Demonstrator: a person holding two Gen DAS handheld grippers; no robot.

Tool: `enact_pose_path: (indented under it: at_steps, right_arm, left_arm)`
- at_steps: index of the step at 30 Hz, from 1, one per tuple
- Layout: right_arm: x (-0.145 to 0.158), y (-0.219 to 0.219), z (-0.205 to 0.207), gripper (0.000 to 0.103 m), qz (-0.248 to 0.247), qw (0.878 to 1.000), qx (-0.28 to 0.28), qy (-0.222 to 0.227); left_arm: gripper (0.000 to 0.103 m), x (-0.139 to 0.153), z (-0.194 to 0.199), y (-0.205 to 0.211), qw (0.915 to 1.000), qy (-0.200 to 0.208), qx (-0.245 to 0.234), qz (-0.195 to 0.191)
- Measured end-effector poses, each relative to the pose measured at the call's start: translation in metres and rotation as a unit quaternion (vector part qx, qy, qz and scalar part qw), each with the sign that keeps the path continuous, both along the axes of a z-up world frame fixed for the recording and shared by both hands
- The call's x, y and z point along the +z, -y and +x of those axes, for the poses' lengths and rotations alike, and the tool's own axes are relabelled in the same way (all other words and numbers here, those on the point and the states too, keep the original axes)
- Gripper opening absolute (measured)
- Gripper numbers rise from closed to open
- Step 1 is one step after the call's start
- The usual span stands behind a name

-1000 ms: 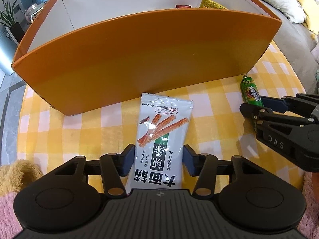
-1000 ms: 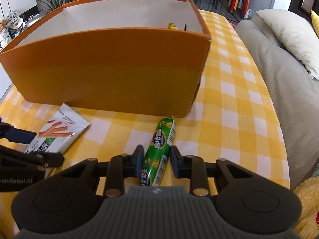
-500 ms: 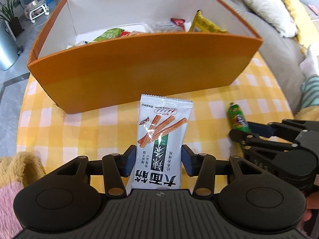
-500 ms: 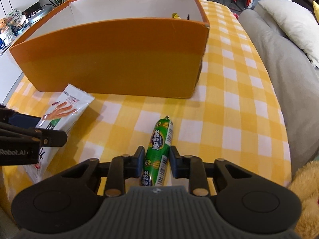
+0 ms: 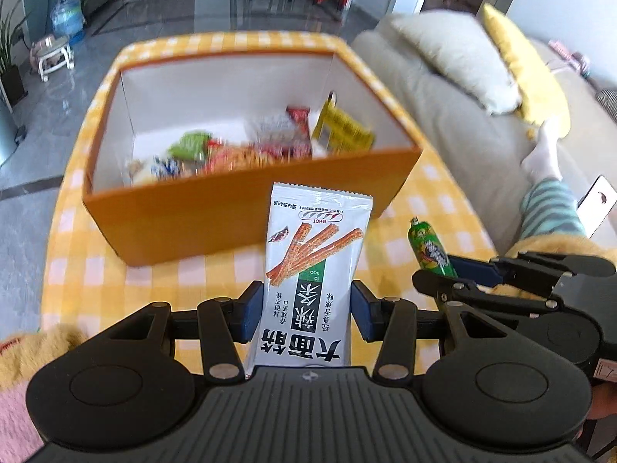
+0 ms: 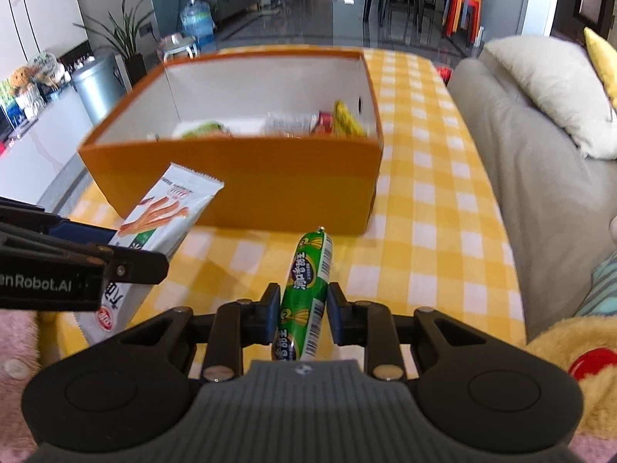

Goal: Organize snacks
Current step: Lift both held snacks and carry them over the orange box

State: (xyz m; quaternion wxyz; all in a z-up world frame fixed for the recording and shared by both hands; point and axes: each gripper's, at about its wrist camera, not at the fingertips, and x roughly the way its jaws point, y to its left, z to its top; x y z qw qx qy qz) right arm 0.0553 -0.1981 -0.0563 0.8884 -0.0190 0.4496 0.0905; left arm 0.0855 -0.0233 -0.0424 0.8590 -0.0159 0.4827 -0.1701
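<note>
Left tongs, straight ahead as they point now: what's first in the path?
Likely the near orange wall of the box. The left tongs hold the white snack packet, whose tip overlaps that wall; depth is unclear.

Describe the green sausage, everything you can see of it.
The sausage is a slim tube in glossy green plastic film with yellow print, white characters and a barcode strip, crimped at its far tip. The right gripper clamps its near half between both pads, so it points forward toward the orange box. It looks lifted off the checked cloth, touching nothing else.
</note>
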Motion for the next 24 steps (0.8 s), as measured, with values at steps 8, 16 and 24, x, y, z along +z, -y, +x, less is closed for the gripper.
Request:
enact_pose_path:
  at_steps: [8, 16, 24]
  right_arm:
    - [0.041, 0.004, 0.000, 0.023, 0.011, 0.999, -0.012, 0.047]
    - [0.071, -0.001, 0.029, 0.023, 0.024, 0.996, -0.003, 0.087]
    - [0.082, -0.022, 0.075, 0.022, 0.027, 0.994, 0.027, 0.104]
  left_arm:
    - [0.054, 0.041, 0.011, -0.006, 0.9979, 0.064, 0.003, -0.005]
    - [0.054, 0.062, 0.040, -0.018, 0.9958, 0.089, 0.019, 0.008]
    - [0.054, 0.072, 0.077, -0.027, 0.9933, 0.105, 0.026, 0.041]
